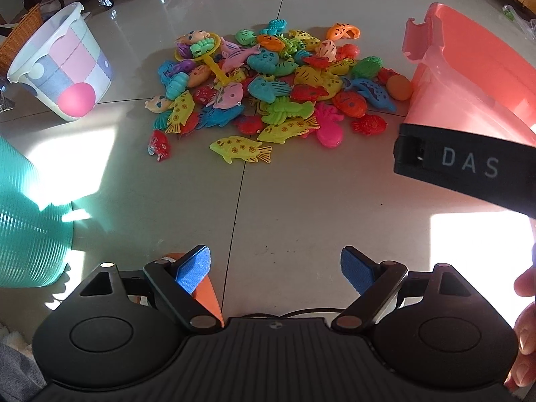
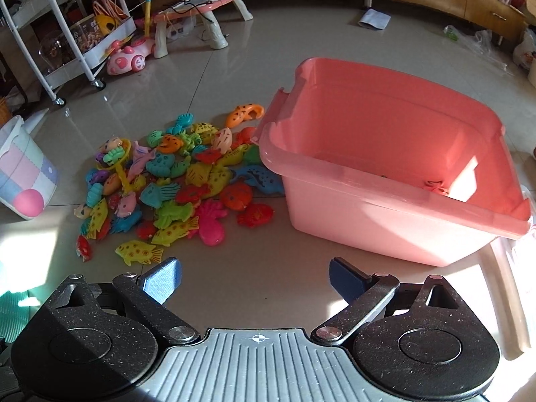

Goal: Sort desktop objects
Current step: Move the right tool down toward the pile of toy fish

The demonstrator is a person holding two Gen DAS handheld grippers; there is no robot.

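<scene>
A pile of colourful plastic toy fish [image 1: 268, 83] lies on the tiled floor, also in the right wrist view [image 2: 174, 184]. A yellow spotted fish [image 1: 241, 149] [image 2: 139, 252] lies nearest me. A pink plastic tub [image 2: 395, 167] [image 1: 469, 77] stands right of the pile, with an orange toy [image 2: 435, 187] inside. My left gripper [image 1: 275, 269] is open and empty, well short of the pile. My right gripper [image 2: 256, 276] is open and empty, between pile and tub; its black body [image 1: 469, 164] shows in the left wrist view.
A pastel patterned bucket [image 1: 63, 67] [image 2: 23, 174] stands left of the pile. A ribbed teal bin [image 1: 26, 214] stands at the near left. A white wheeled rack [image 2: 67, 33], a pink toy car [image 2: 130, 55] and a small toy table [image 2: 201, 10] stand at the back.
</scene>
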